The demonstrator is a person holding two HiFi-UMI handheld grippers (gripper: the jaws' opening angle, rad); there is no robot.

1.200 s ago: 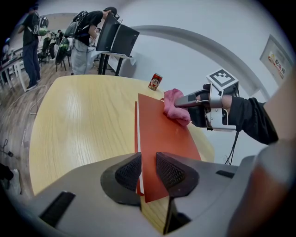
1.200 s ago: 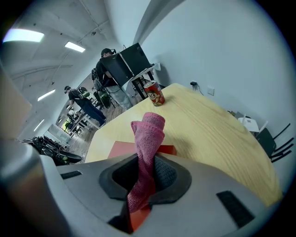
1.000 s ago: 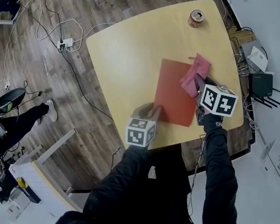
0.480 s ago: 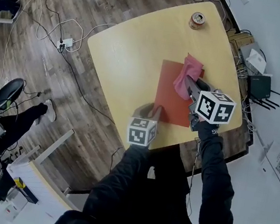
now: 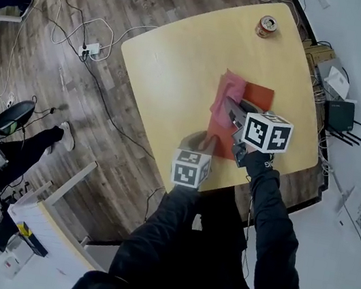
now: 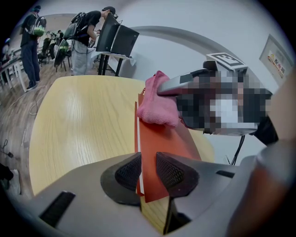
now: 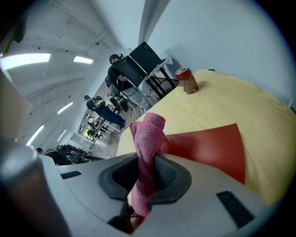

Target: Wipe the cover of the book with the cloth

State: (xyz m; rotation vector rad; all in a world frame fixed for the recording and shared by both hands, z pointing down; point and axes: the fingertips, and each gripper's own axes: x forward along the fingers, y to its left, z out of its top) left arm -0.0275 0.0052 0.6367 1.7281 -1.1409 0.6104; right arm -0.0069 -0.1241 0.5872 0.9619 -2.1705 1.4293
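Left gripper [image 6: 148, 172] pinches book [image 5: 258, 96] at near edge. Right gripper [image 7: 147, 175] clamps cloth [image 5: 226, 98] on cover's left side. Bare cover lies rightward.

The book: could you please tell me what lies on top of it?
The cloth, clamped in the right gripper, rests on its cover; the cover beneath is hidden.
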